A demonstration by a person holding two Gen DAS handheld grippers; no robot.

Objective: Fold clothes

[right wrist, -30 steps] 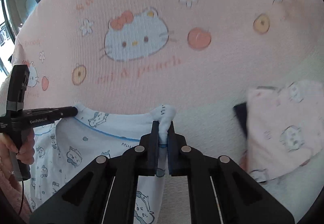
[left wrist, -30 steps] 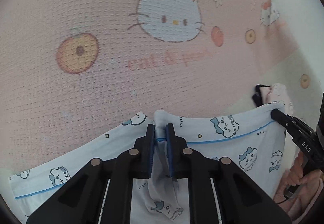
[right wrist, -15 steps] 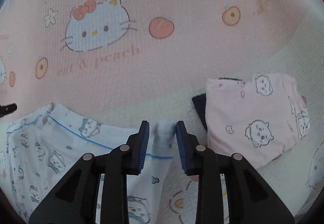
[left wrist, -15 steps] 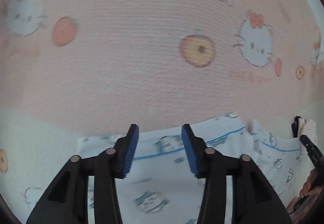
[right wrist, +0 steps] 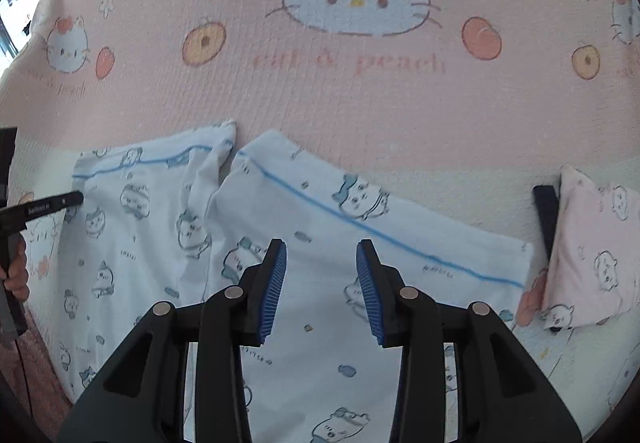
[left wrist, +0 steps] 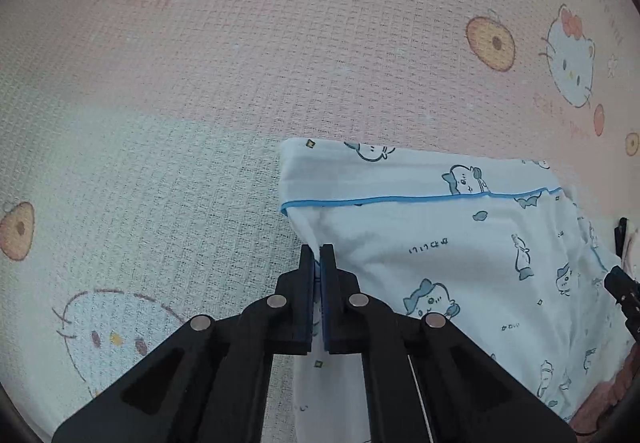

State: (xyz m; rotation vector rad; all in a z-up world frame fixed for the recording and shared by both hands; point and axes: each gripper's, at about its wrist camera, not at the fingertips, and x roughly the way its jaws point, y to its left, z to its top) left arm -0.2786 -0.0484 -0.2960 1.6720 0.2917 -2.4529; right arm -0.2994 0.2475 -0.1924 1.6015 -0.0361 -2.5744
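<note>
A light blue pyjama garment (left wrist: 440, 243) with cartoon prints and blue piping lies spread on the pink bedspread (left wrist: 320, 63). My left gripper (left wrist: 319, 255) is shut on the garment's left edge, with a fold of cloth pinched between its blue pads. In the right wrist view the garment (right wrist: 360, 227) shows two leg parts side by side. My right gripper (right wrist: 322, 275) hovers over the right leg part with its jaws opening. Cloth lies under them and nothing is pinched. The left gripper (right wrist: 78, 198) appears at the garment's far left, held by a hand (right wrist: 16, 275).
A folded pink garment (right wrist: 592, 243) lies to the right of the blue one, with a dark item (right wrist: 546, 211) tucked beside it. The bedspread (right wrist: 360, 91) with cat and peach prints stretches beyond the garment's top edge.
Both grippers let go of the raised hem and the garment now lies flat. The left gripper opened, swung to the garment's left side and shut on its edge. The right gripper opened.
</note>
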